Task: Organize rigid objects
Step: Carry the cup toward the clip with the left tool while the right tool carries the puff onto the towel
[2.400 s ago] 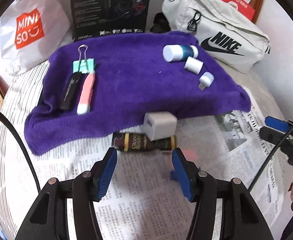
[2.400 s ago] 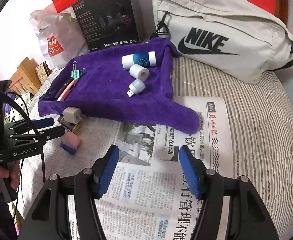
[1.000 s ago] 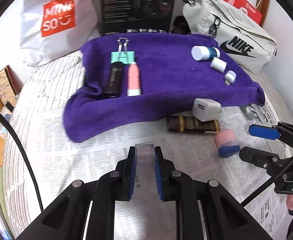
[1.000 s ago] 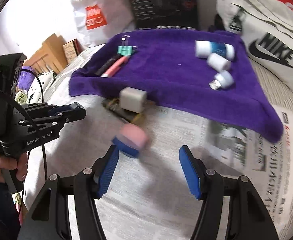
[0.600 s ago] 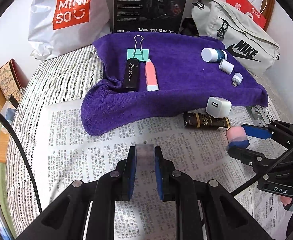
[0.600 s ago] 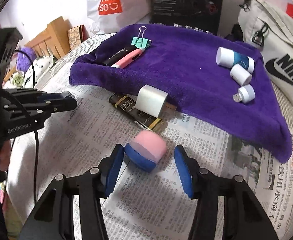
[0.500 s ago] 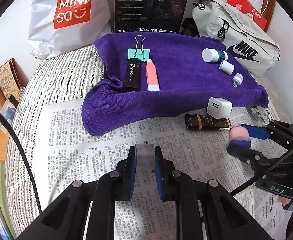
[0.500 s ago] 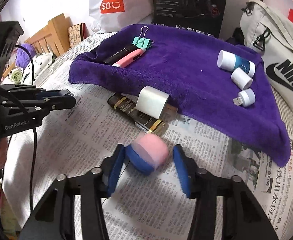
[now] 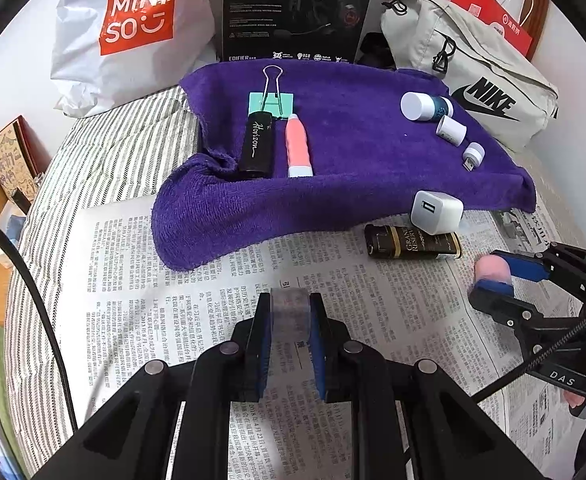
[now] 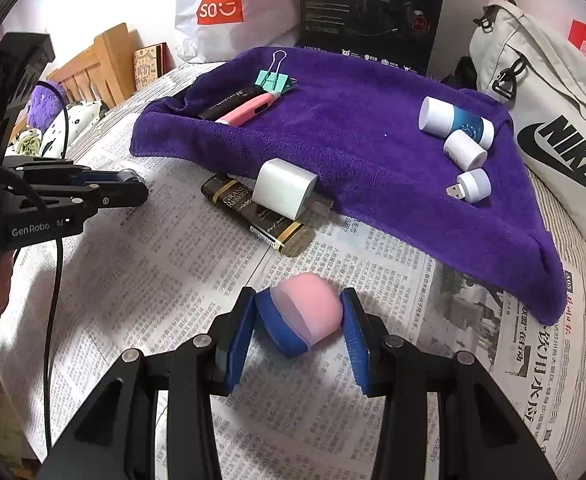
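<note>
A pink and blue eraser (image 10: pixel 305 314) lies on the newspaper between my right gripper's (image 10: pixel 299 322) blue pads, which touch both its sides; it also shows in the left wrist view (image 9: pixel 491 270). My left gripper (image 9: pixel 290 316) is shut on a small translucent block (image 9: pixel 290 312) above the newspaper. On the purple towel (image 9: pixel 353 160) lie a teal binder clip (image 9: pixel 271 102), a black lighter (image 9: pixel 256 146), a pink pen (image 9: pixel 298 146), a white and blue bottle (image 9: pixel 425 106), a white cap (image 9: pixel 451 130) and a USB plug (image 9: pixel 473 155). A white charger (image 9: pixel 437 212) rests on a dark lighter (image 9: pixel 411 242).
Newspaper (image 9: pixel 173 300) covers a striped bed. A Miniso bag (image 9: pixel 129 32), a black box (image 9: pixel 293 8) and a Nike bag (image 9: pixel 481 80) stand behind the towel. A wooden frame (image 10: pixel 93 68) and a purple toy (image 10: pixel 45 104) are at the left.
My right gripper has moved in to the eraser and closed its pads from wide apart onto its sides. My left gripper stays shut on the translucent block, almost still.
</note>
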### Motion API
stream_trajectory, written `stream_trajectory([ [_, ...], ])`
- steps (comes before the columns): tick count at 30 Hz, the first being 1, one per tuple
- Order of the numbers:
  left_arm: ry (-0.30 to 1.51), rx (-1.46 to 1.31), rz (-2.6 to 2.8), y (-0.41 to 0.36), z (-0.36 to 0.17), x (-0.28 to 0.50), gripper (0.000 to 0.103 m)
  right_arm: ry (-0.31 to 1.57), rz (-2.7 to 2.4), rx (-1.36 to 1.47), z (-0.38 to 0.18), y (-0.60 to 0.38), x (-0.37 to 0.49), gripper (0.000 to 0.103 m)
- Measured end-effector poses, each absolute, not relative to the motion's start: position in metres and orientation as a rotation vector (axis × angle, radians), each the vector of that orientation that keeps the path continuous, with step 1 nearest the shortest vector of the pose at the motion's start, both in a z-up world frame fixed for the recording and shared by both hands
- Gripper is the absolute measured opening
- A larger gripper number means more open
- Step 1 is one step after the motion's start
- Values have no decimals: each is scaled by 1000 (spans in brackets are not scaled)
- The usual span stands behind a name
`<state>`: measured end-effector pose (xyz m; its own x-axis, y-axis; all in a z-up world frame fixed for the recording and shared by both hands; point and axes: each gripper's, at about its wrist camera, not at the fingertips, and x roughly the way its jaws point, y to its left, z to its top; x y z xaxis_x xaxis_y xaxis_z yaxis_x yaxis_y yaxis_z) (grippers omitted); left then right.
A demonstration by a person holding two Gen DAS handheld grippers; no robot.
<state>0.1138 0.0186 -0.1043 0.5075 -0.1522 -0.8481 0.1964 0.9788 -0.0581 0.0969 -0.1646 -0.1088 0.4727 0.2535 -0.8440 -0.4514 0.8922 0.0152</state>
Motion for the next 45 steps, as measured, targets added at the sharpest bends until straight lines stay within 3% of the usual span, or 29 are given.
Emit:
stream_trajectory([
  [45,972,27,-247,16,-53,158,17,968,442,-105,-59,-204,153,42],
])
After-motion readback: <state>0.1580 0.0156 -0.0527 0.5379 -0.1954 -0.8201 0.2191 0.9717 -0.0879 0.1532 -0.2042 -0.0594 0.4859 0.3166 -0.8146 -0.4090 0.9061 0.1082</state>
